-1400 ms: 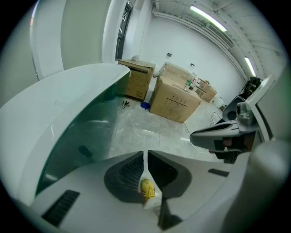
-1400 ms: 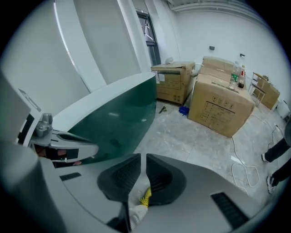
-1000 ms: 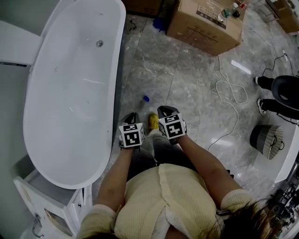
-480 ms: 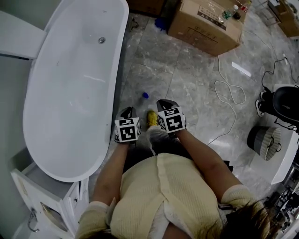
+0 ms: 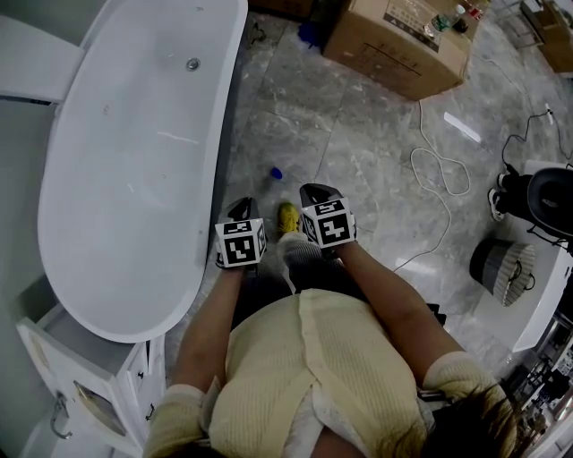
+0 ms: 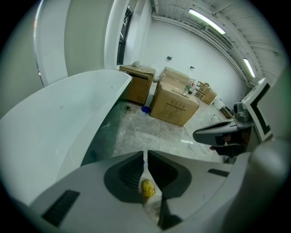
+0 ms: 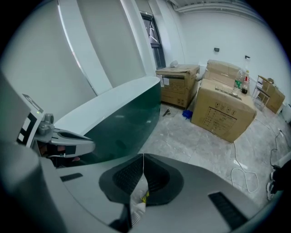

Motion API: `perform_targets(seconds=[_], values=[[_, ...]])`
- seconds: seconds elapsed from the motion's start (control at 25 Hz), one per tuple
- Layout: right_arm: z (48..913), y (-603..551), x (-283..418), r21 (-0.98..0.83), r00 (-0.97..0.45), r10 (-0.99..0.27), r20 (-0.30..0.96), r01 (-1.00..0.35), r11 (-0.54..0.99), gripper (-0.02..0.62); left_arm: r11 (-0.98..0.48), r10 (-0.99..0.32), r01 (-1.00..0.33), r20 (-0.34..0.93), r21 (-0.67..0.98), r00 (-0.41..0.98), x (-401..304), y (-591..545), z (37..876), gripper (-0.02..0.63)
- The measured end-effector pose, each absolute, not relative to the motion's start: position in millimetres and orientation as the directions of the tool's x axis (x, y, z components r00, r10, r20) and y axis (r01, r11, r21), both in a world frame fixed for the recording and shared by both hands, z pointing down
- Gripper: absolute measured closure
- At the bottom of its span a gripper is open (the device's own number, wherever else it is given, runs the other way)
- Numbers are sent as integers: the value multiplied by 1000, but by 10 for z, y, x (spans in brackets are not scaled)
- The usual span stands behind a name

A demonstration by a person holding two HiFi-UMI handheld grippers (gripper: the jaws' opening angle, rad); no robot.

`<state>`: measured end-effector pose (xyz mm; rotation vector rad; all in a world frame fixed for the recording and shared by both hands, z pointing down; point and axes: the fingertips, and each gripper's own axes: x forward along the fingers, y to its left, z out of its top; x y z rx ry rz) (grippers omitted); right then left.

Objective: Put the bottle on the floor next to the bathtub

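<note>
A small bottle with a blue cap point(image 5: 276, 173) stands on the grey marble floor, a short way right of the white bathtub point(image 5: 134, 161). Both grippers hang above the floor in front of the person, nearer than the bottle and apart from it. My left gripper point(image 5: 243, 207) has its jaws together with nothing between them, as the left gripper view point(image 6: 145, 155) also shows. My right gripper point(image 5: 315, 190) is shut and empty as well point(image 7: 142, 157). A yellow shoe point(image 5: 288, 217) shows between the two grippers.
Cardboard boxes point(image 5: 403, 40) stand at the far end, with bottles point(image 5: 439, 22) on one. A white cable point(image 5: 439, 174) loops across the floor to the right. A black chair point(image 5: 548, 192) and a round grey basket point(image 5: 499, 268) are at the right; a white cabinet point(image 5: 89, 376) is at the near left.
The head view has shifted a little, so both grippers sit slightly higher and further left in the frame. The bottle stays in the same place on the floor.
</note>
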<state>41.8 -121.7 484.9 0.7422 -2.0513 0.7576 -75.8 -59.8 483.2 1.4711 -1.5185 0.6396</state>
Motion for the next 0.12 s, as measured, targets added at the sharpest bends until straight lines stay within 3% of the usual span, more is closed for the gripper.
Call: perform_targets(seconds=[0.12], values=[[4900,-1236,420,-255,-500,-229,835,-720,645,565,158,-489,-963,864,220,118,-741,-612,4887,526]])
